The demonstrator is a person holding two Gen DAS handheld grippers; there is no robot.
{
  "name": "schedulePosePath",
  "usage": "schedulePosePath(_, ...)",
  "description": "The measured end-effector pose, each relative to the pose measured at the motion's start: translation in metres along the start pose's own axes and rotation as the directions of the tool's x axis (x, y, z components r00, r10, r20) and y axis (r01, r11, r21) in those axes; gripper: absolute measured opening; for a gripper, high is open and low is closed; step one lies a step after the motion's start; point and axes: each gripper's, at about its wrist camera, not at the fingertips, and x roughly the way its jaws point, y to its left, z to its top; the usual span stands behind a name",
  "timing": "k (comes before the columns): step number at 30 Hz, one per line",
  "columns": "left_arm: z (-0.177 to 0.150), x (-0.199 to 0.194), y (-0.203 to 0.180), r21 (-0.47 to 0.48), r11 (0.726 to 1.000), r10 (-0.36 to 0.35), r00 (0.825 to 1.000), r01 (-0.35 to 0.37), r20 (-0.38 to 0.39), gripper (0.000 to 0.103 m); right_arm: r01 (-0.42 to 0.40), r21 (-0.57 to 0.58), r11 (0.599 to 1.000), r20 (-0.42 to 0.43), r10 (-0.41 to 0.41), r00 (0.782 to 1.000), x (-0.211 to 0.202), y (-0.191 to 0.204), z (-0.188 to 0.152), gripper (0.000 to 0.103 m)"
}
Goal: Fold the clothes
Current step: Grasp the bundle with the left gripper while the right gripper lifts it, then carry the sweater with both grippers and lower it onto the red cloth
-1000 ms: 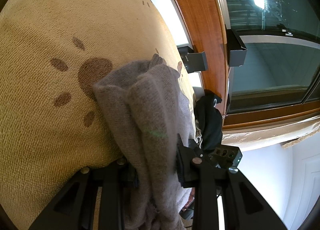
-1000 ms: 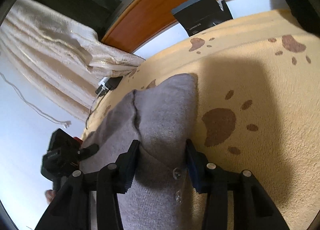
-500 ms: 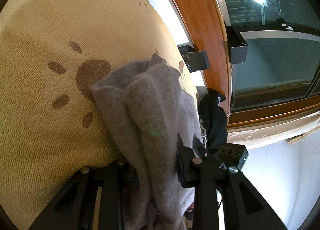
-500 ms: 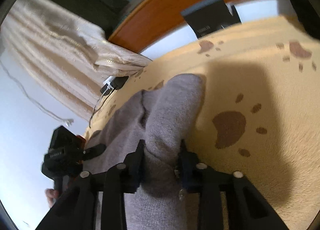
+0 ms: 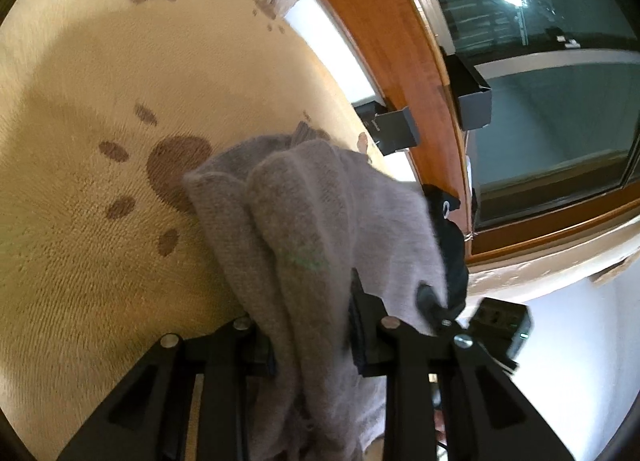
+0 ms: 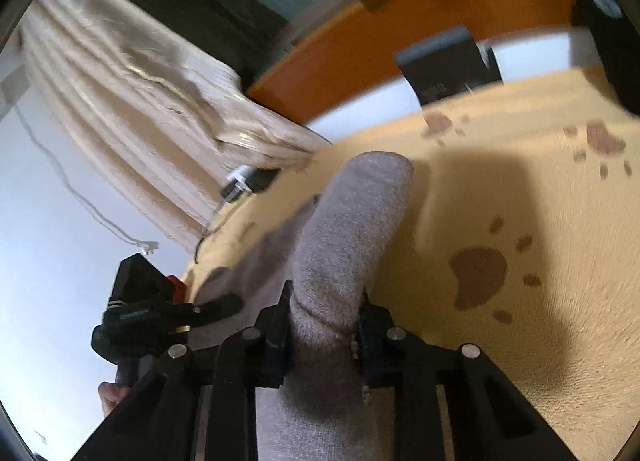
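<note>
A grey knit garment [image 5: 304, 213] lies bunched on a beige blanket with brown paw prints [image 5: 80, 141]. My left gripper [image 5: 312, 325] has a thick fold of it between its jaws; the jaws are closing and the pads press the cloth. In the right wrist view, my right gripper [image 6: 324, 325] pinches another rolled fold of the garment [image 6: 352, 229], its jaws closing on it. The fold stands up off the blanket [image 6: 520, 341]. The left gripper [image 6: 216, 307] shows at the garment's far left edge, with a hand [image 6: 112, 393] below it.
A wooden window frame [image 5: 400, 61] with dark glass runs along the bed's far side. Dark boxes [image 5: 392, 129] stand on the white sill. A black item [image 5: 448, 245] lies beside the garment. Cream curtains [image 6: 120, 93] hang at the left, with a plug and cable [image 6: 240, 185] below.
The right gripper's jaws have narrowed onto the grey fold and risen a little, squeezing it into a tighter roll. The left gripper keeps its hold and has barely shifted.
</note>
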Motion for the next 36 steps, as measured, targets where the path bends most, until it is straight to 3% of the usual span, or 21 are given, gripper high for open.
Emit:
schedulePosePath(3, -0.007, -0.01, -0.016, 0.059, 0.997, 0.038, 0.998, -0.04, 0.044, 0.029, 0.003, -0.063, 0.998, 0.033, -0.001, 0.999, -0.011, 0.02, 0.001, 0.027)
schedulePosePath(8, -0.024, -0.038, -0.034, 0.102, 0.993, 0.041, 0.991, -0.054, 0.124, 0.029, -0.009, -0.117, 0.993, 0.071, 0.017, 0.997, -0.028, 0.043, 0.003, 0.027)
schedulePosePath(14, -0.044, -0.083, -0.038, 0.094, 0.994, 0.027, 0.978, -0.047, 0.206, 0.029, -0.055, -0.167, 0.984, 0.079, 0.069, 0.995, -0.04, 0.075, 0.001, 0.027)
schedulePosePath(19, -0.063, -0.136, -0.035, 0.082, 0.994, 0.052, 0.957, -0.079, 0.284, 0.029, -0.116, -0.225, 0.967, 0.053, 0.131, 0.99, -0.037, 0.11, -0.004, 0.027)
schedulePosePath(26, -0.085, -0.23, -0.011, 0.017, 0.988, 0.132, 0.9, -0.153, 0.415, 0.029, -0.248, -0.325, 0.913, -0.055, 0.243, 0.968, -0.003, 0.187, -0.025, 0.027)
schedulePosePath(36, -0.116, -0.345, 0.036, -0.104, 0.962, 0.266, 0.792, -0.252, 0.55, 0.03, -0.439, -0.342, 0.831, -0.239, 0.374, 0.896, 0.068, 0.29, -0.069, 0.027)
